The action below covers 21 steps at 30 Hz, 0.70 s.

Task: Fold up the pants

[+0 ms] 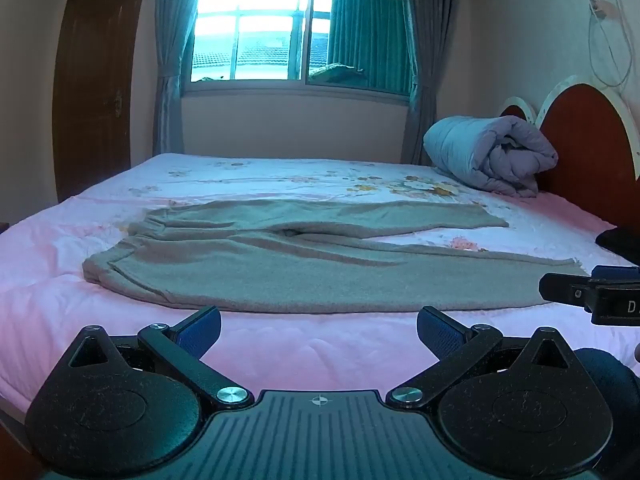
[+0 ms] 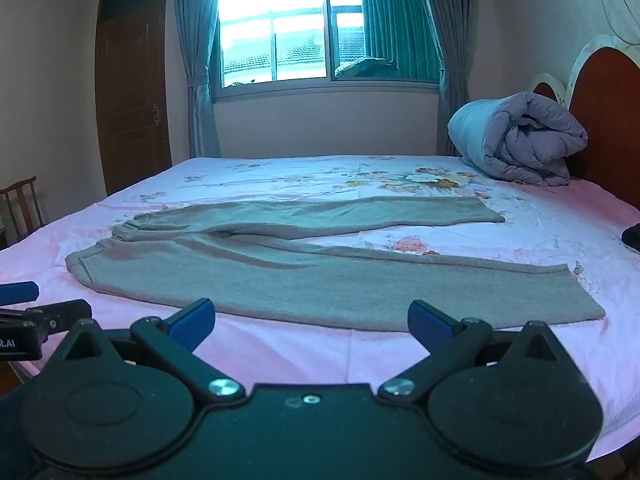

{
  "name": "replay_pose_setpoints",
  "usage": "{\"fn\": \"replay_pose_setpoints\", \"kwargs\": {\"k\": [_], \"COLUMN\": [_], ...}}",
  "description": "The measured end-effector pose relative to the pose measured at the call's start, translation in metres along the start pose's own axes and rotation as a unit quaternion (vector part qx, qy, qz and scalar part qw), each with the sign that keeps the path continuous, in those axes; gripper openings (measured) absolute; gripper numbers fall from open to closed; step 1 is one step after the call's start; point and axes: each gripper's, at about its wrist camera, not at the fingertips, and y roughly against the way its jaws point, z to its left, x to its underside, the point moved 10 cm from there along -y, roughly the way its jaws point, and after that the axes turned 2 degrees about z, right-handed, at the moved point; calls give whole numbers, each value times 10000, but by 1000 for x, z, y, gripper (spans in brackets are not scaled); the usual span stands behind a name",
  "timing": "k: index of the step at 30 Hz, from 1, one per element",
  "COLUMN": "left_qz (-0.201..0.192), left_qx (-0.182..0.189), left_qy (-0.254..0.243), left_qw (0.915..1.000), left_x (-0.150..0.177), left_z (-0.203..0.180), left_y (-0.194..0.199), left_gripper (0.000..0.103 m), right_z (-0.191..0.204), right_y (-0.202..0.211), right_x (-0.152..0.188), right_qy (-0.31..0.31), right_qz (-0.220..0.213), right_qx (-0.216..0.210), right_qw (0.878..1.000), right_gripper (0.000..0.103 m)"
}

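A wide bed [image 1: 60, 264] with a pink, flower-printed sheet fills both views. On it the grey pants [image 1: 256, 272] lie spread flat, waistband to the left, both legs running right and splayed slightly apart at the hems. A rolled lilac quilt [image 1: 492, 152] sits at the far right against the red headboard [image 1: 588, 140]. A brown door [image 2: 132, 92] stands left of the curtained window [image 2: 280, 28]. The left gripper [image 1: 319, 330] hovers over the bare sheet just short of the pants, jaws spread wide, nothing between them. The right gripper [image 2: 311, 322] does likewise beside it, equally spread and empty. Its side shows a white "D"; the left's shows "t.AI".
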Motion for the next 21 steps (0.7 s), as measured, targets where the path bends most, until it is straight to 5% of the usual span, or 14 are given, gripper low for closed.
{"fn": "replay_pose_setpoints", "kwargs": {"k": [21], "left_qz": [9], "left_qx": [-28], "left_qy": [-44], "left_qw": [10000], "left_x": [-2], "left_z": [-7], "left_y": [3], "left_gripper": [103], "right_z": [1], "right_y": [-5], "right_x": [4], "right_qy": [35], "right_qz": [17], "right_qx": [44], "right_qw": [10000], "right_gripper": [97]}}
